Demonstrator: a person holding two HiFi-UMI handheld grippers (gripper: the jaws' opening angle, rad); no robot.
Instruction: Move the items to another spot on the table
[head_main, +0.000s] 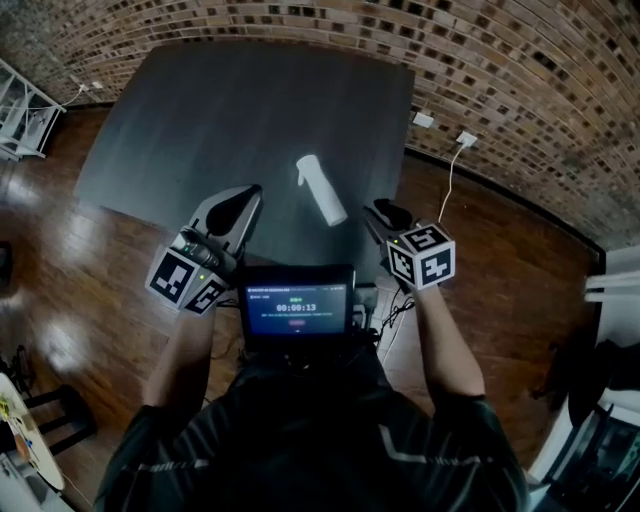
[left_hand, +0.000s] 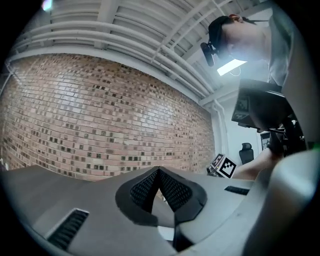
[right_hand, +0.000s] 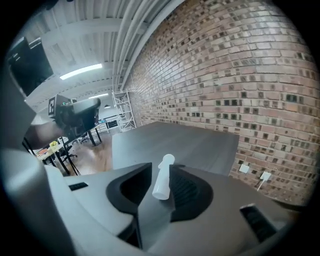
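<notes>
One white bottle (head_main: 322, 190) on table (head_main: 220, 120); left claw (left_hand: 159, 171) clenched empty, right claw (head_main: 378, 210) released.

Wall: bare brick wall (head_main: 500, 60), curving behind the bench from ten o'clock round to three.
Floor: glossy brown wood floor (head_main: 90, 300), glare at eight o'clock.
Bench: dark grey bench (head_main: 250, 110) at twelve o'clock, matte top.
Rack: white metal rack (head_main: 25, 115) at ten o'clock.
Sockets: two white wall sockets (head_main: 466, 138) at two o'clock, a white cable (head_main: 452, 180) trailing from one.
Ceiling: white beams (left_hand: 100, 30), a strip light (right_hand: 80, 71) lit.

Left gripper (head_main: 248, 192) closed, held level — right gripper (head_main: 380, 210) parted, tilted down.
</notes>
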